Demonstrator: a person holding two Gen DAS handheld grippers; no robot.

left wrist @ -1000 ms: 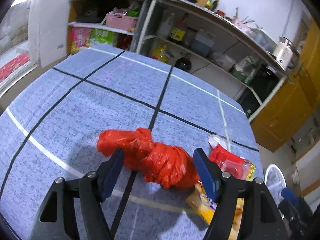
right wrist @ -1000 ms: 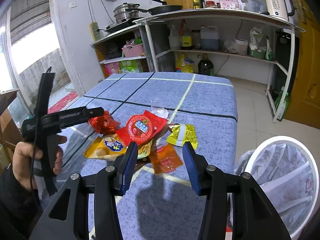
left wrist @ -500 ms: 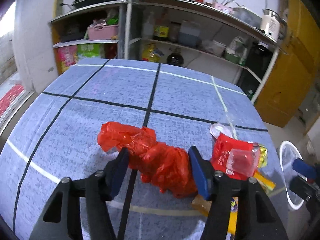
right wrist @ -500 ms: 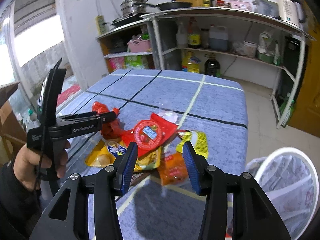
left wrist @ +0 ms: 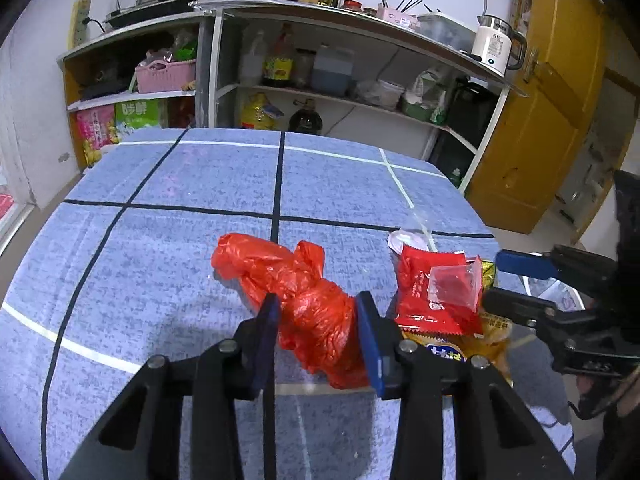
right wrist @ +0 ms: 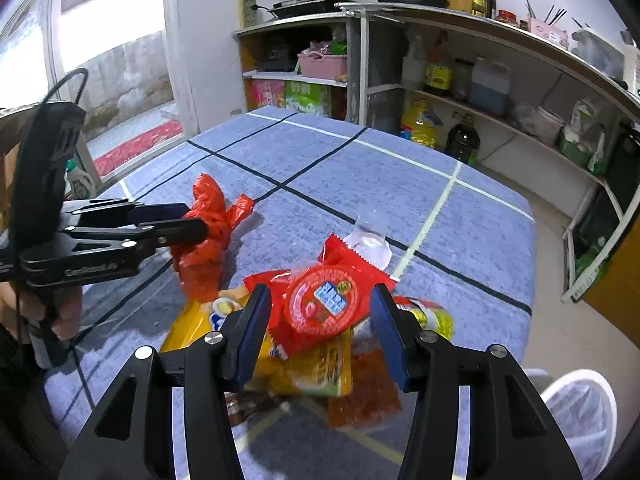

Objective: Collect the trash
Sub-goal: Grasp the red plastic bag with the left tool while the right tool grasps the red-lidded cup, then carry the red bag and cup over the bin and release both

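A crumpled red plastic bag (left wrist: 296,292) lies on the blue checked tablecloth (left wrist: 180,264). My left gripper (left wrist: 316,316) has its jaws around the bag's near end, closed in against it; the right wrist view (right wrist: 208,236) shows the same. A red snack packet (right wrist: 320,304) tops a pile of yellow and orange wrappers (right wrist: 304,368). My right gripper (right wrist: 320,320) is open with its jaws on either side of the red packet, just above it. A clear plastic cup (right wrist: 370,240) lies behind the pile.
A white-rimmed trash bin (right wrist: 576,416) with a plastic liner stands off the table's right edge. Metal shelves (left wrist: 320,92) with bottles and pots stand behind the table. A yellow door (left wrist: 540,128) is at the right.
My left gripper has narrowed its jaws onto the red bag. My right gripper has moved forward and down over the wrapper pile, bracketing the red packet.
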